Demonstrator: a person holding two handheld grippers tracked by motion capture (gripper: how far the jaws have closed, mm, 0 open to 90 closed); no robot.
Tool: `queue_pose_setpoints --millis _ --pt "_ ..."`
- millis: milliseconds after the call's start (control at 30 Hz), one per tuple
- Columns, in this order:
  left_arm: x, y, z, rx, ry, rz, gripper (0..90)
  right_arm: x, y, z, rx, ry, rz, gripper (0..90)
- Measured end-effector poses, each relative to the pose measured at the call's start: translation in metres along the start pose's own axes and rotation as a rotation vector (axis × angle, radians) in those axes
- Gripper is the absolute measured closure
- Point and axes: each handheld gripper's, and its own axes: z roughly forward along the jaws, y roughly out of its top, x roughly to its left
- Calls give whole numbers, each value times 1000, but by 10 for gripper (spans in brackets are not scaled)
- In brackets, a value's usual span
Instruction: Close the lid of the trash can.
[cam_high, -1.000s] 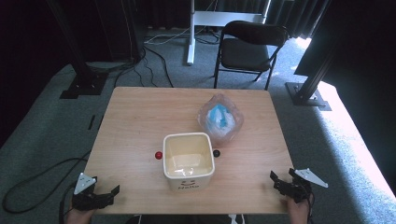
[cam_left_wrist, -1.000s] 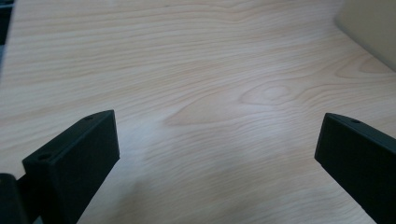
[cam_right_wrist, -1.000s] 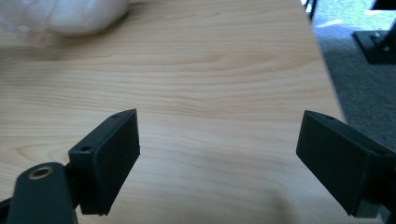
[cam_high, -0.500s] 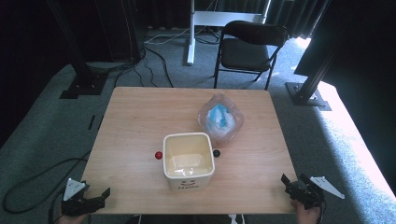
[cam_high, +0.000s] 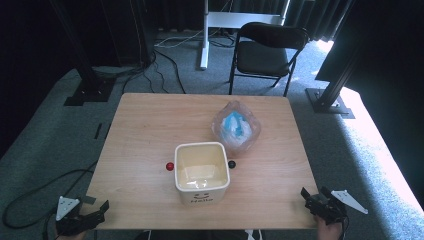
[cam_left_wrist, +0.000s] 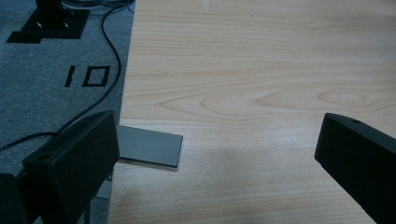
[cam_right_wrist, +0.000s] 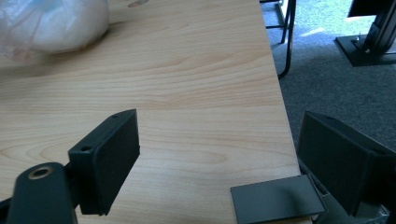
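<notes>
The left gripper (cam_high: 92, 218) is held with jaws spread wide at the table's (cam_high: 150, 125) near left corner, and the right gripper (cam_high: 316, 198) likewise at the near right corner. Nothing is gripped; the white bucket (cam_high: 202, 172) stands mid-table, well apart from both, with a plastic bag (cam_high: 235, 127) just behind it.

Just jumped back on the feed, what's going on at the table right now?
Nothing is being handled yet. A person holds the left gripper and right gripper open and empty at the near corners of the table. A cream bin stands mid-table between a red ball and a black ball, with a clear plastic bag behind it.
</notes>
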Motion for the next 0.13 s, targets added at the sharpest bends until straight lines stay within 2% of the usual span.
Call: queue_pose_setpoints --millis 133 --pt "-1 0 1 14 -1 9 0 -1 0 1 8 -5 1 126"
